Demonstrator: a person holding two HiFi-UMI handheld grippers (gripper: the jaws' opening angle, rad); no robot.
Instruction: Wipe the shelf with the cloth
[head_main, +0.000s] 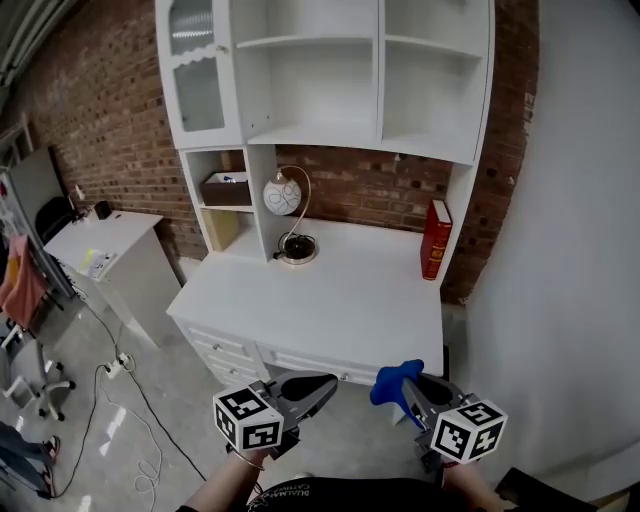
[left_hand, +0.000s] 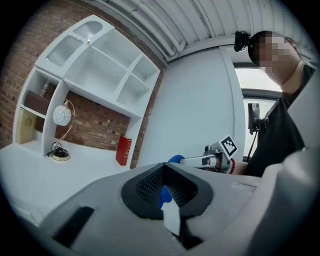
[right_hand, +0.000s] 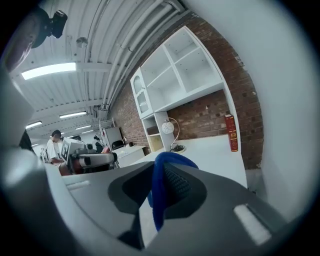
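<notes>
White desk (head_main: 340, 300) bears lamp (head_main: 283, 194), red book (head_main: 436, 240); right hand-held gripper (head_main: 410, 387) clamps blue cloth (head_main: 395, 377), left hand-held gripper (head_main: 325, 386) closed.

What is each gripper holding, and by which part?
Right gripper: the blue cloth, pinched by a bunched fold between its jaws. Left gripper: nothing, jaws together.
</notes>
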